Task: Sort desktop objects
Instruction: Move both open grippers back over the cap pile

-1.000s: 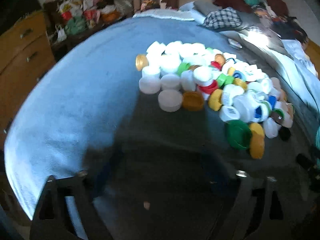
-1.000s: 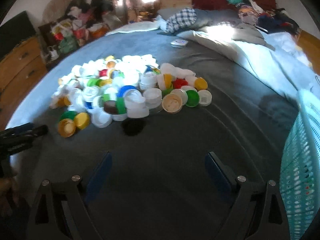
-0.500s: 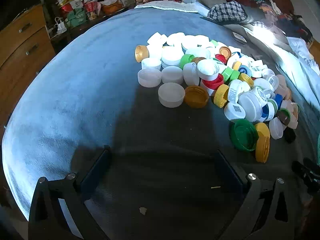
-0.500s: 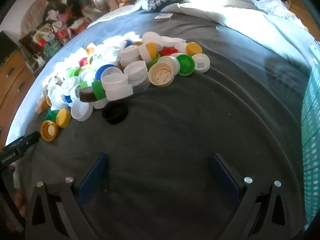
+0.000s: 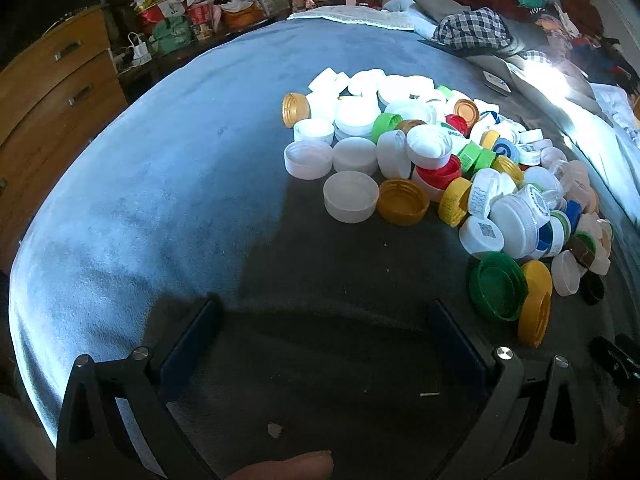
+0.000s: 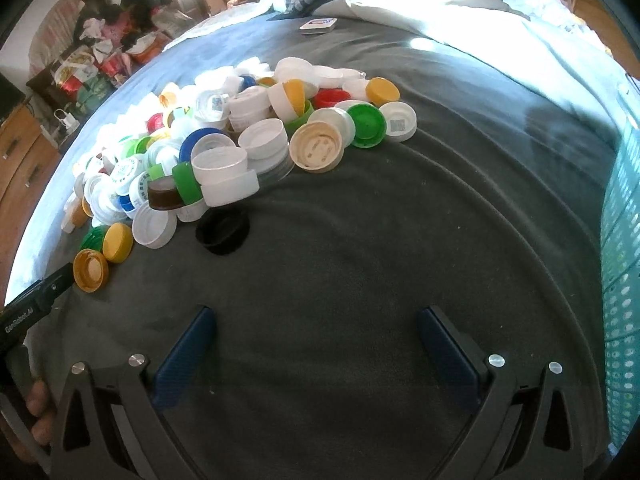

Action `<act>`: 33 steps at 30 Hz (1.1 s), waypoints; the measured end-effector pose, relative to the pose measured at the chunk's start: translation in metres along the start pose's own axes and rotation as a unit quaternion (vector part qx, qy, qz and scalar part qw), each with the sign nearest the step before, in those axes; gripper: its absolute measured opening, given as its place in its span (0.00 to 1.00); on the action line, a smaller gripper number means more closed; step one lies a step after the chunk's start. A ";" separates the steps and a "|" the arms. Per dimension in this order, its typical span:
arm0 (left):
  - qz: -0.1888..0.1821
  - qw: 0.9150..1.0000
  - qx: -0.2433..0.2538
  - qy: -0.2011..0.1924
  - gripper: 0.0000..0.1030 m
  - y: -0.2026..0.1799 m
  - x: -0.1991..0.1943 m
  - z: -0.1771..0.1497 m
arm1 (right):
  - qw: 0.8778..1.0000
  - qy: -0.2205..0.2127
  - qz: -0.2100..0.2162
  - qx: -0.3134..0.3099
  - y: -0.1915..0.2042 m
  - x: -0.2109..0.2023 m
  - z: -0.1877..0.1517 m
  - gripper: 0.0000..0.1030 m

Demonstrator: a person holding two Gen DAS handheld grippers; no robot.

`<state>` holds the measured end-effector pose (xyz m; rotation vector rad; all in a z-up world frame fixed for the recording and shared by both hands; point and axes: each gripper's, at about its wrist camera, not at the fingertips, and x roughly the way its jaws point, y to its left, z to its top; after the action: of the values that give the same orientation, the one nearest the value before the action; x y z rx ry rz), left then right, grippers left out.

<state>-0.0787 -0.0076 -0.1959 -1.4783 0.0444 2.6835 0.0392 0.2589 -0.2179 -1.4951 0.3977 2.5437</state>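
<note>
Over the grey blanket (image 6: 360, 240), both grippers' fingers (image 5: 192, 336) (image 6: 188, 344) have just spread wide, holding nothing.

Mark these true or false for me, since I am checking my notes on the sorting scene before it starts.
1. Both tools stand open with nothing between their fingers. True: the left tool and the right tool are empty.
2. The black cap sits on top of the pile. False: it lies on the grey blanket at the near edge of the pile of caps.
3. A teal basket stands at the right edge of the right wrist view. True.
4. The big green cap is in the left tool. False: it lies on the blanket beside a yellow cap.
5. The caps are all white. False: green, yellow, red and blue ones are mixed in.
</note>
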 end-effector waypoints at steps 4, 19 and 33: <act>-0.005 1.000 0.001 0.003 0.99 0.001 0.001 0.002 | 1.000 0.030 0.003 0.001 -0.001 0.003 0.008 1.00; -0.005 1.000 0.005 0.008 0.99 0.001 0.003 0.004 | 0.999 0.045 -0.003 0.003 -0.002 0.007 0.015 1.00; -0.009 1.000 0.009 0.004 0.99 0.000 0.003 0.002 | 0.996 -0.072 0.031 -0.044 -0.010 -0.008 -0.014 1.00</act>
<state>-0.0825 -0.0076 -0.1974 -1.4770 0.0544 2.6567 0.0576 0.2640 -0.2193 -1.3367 0.3190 2.7292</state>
